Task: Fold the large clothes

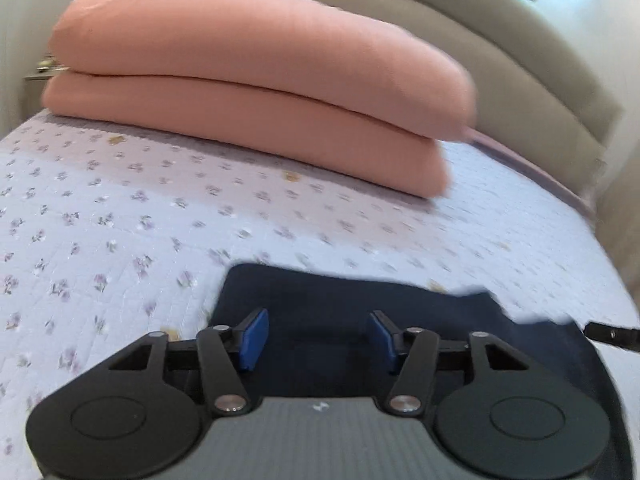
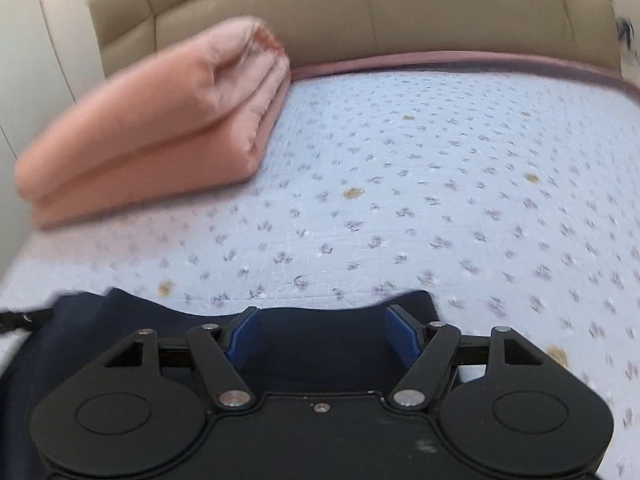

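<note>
Left gripper (image 1: 316, 338): jaws apart, blue pads (image 1: 253, 338) facing each other, nothing pinched, tilted downward. Right gripper (image 2: 320, 334): jaws spread wider, pads clear of any grip, same downward tilt; its tip shows at the left view's right edge

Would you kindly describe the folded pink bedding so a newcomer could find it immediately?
Start at the beige padded headboard behind the floral quilted bedspread. Against it, at the bed's left side, lies the thick salmon-pink folded blanket. Unlike the flat dark navy garment nearer the tools, it is bulky and doubled over.
</note>
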`<state>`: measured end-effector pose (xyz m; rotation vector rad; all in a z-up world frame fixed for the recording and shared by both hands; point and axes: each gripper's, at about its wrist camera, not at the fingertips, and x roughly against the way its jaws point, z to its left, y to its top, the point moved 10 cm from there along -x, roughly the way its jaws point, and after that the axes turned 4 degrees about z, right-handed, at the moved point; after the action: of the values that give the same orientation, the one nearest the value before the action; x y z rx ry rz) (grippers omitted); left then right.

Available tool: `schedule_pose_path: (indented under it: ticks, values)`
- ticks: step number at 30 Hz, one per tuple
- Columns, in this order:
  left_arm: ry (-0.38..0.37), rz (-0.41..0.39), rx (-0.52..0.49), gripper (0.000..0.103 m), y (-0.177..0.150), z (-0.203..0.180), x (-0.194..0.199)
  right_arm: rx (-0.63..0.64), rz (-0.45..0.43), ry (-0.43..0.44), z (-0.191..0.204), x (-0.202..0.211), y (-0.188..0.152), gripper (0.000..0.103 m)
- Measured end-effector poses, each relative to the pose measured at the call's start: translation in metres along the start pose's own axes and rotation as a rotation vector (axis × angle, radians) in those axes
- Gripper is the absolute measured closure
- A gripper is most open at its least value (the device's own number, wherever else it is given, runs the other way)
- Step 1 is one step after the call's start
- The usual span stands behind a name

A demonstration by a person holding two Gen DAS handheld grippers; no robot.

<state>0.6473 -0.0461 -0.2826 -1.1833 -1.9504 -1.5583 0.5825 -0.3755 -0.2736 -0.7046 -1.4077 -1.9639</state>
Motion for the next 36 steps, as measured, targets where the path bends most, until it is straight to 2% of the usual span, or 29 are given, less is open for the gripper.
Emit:
schedule_pose_path:
  ticks: [2,4,7,10,12,13,14,15,16,17,18,20,22,24,26,27,29,30,31,32,33,34,35,36]
  values:
    - [-0.076,0.058,-0.035,0.011,-0.025,-0.008,0.027,-0.003,0.028,0.157,-0.002,0.033,-0.02,0.017]
    - [-0.099,0.094,-0.055,0.003,-0.058,-0.003,0.051,0.029,0.045,0.217,-0.008,0.069,-0.049,0.015]
    - [-0.121,0.184,-0.067,0.004,-0.105,0.009,0.074,0.014,0.097,0.216,-0.031,0.113,-0.107,0.014]
    - [-0.044,0.241,-0.078,0.004,-0.129,0.025,0.084,-0.021,0.171,0.189,-0.049,0.134,-0.158,0.014]
    - [-0.022,0.28,-0.016,0.004,-0.142,0.038,0.087,-0.034,0.216,0.169,-0.054,0.143,-0.185,0.014]
    - [-0.035,0.28,0.021,0.005,-0.146,0.043,0.089,-0.057,0.232,0.178,-0.055,0.146,-0.196,0.014]
    - [-0.057,0.269,0.045,0.008,-0.15,0.044,0.092,-0.085,0.236,0.192,-0.055,0.149,-0.203,0.014]
    - [-0.067,0.256,0.046,0.017,-0.153,0.045,0.097,-0.113,0.229,0.213,-0.053,0.155,-0.208,0.015]
    - [-0.083,0.263,0.019,0.07,-0.156,0.039,0.101,-0.135,0.216,0.235,-0.051,0.161,-0.209,0.055]
    - [-0.087,0.28,-0.011,0.083,-0.159,0.031,0.104,-0.142,0.185,0.255,-0.047,0.168,-0.207,0.1]
    - [-0.063,0.243,-0.042,0.083,-0.154,0.022,0.116,-0.124,0.125,0.25,-0.042,0.18,-0.201,0.097]
    - [-0.08,0.178,-0.069,0.085,-0.134,0.008,0.142,-0.036,0.004,0.195,-0.03,0.209,-0.175,0.097]
    - [-0.076,0.157,-0.069,0.085,-0.125,0.005,0.158,-0.028,-0.095,0.187,-0.025,0.242,-0.148,0.098]
    - [-0.039,0.195,-0.047,0.085,-0.134,0.022,0.15,-0.029,-0.088,0.154,-0.032,0.248,-0.146,0.098]
    - [-0.031,0.278,0.054,0.086,-0.159,0.048,0.127,-0.012,0.01,0.074,-0.047,0.228,-0.169,0.099]
    - [0.006,0.304,0.063,0.086,-0.172,0.06,0.119,-0.031,0.093,0.051,-0.057,0.21,-0.189,0.099]
    - [-0.025,0.277,0.091,0.08,-0.173,0.066,0.124,-0.069,0.242,-0.007,-0.075,0.182,-0.224,0.097]
    - [-0.034,0.278,0.11,0.079,-0.171,0.067,0.131,-0.072,0.27,-0.023,-0.079,0.178,-0.231,0.095]
    - [-0.032,0.284,0.123,0.071,-0.166,0.068,0.138,-0.075,0.275,-0.033,-0.08,0.181,-0.228,0.072]
    - [-0.026,0.287,0.117,0.062,-0.159,0.067,0.147,-0.069,0.275,-0.052,-0.079,0.187,-0.221,0.056]
    - [-0.02,0.274,0.098,0.05,-0.149,0.063,0.154,-0.048,0.264,-0.1,-0.077,0.196,-0.209,0.031]
    - [-0.02,0.244,0.062,0.042,-0.134,0.051,0.161,-0.019,0.236,-0.126,-0.07,0.205,-0.194,0.017]
    - [-0.036,0.212,0.011,0.024,-0.117,0.034,0.165,0.013,0.19,-0.115,-0.059,0.212,-0.174,0.015]
    - [-0.066,0.184,-0.055,0.013,-0.101,0.012,0.166,0.04,0.145,-0.082,-0.048,0.221,-0.159,0.013]
